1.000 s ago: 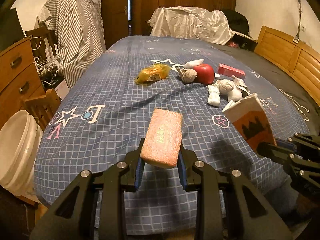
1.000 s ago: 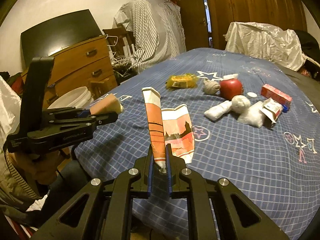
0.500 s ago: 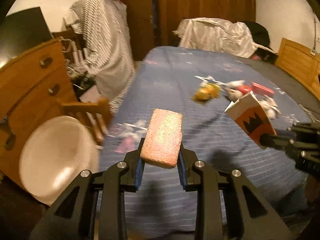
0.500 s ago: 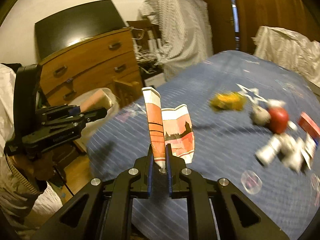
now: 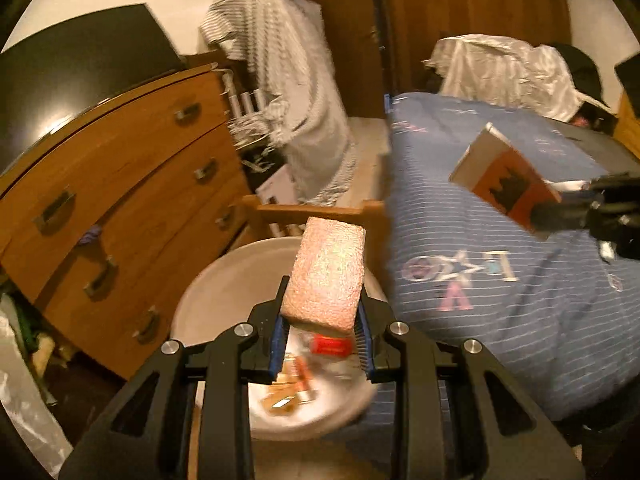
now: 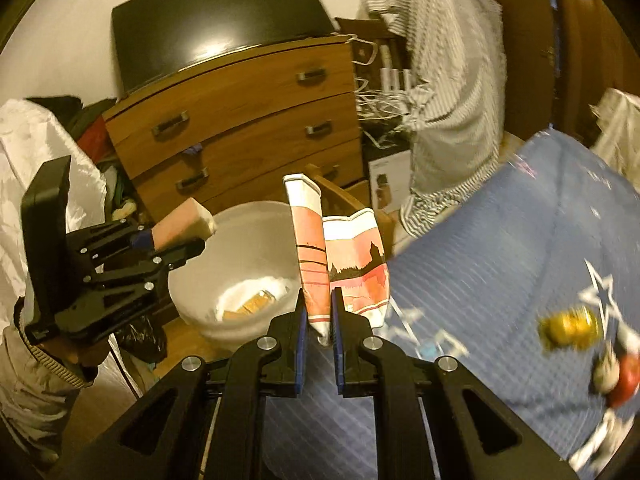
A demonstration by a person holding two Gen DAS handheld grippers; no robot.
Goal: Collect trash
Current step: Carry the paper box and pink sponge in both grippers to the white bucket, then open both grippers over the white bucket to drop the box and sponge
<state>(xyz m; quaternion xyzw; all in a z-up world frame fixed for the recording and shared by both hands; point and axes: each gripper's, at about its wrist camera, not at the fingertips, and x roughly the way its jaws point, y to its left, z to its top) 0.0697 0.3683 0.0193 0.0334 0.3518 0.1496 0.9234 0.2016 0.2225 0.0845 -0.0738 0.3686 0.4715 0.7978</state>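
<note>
Two pieces of trash are in carry, and we judge this the delivery step toward the white bucket (image 5: 224, 280). Our left hand-held gripper (image 5: 322, 344) is clamped on the pink sponge (image 5: 328, 276), which hangs right above the bucket's mouth. Our right hand-held gripper (image 6: 319, 330) is pinched tight on the flattened paper carton (image 6: 310, 256), beside the bucket on its bed (image 6: 500, 264) side, not over it. Next we should spread the left jaws to drop the sponge, then bring the carton over the rim.
</note>
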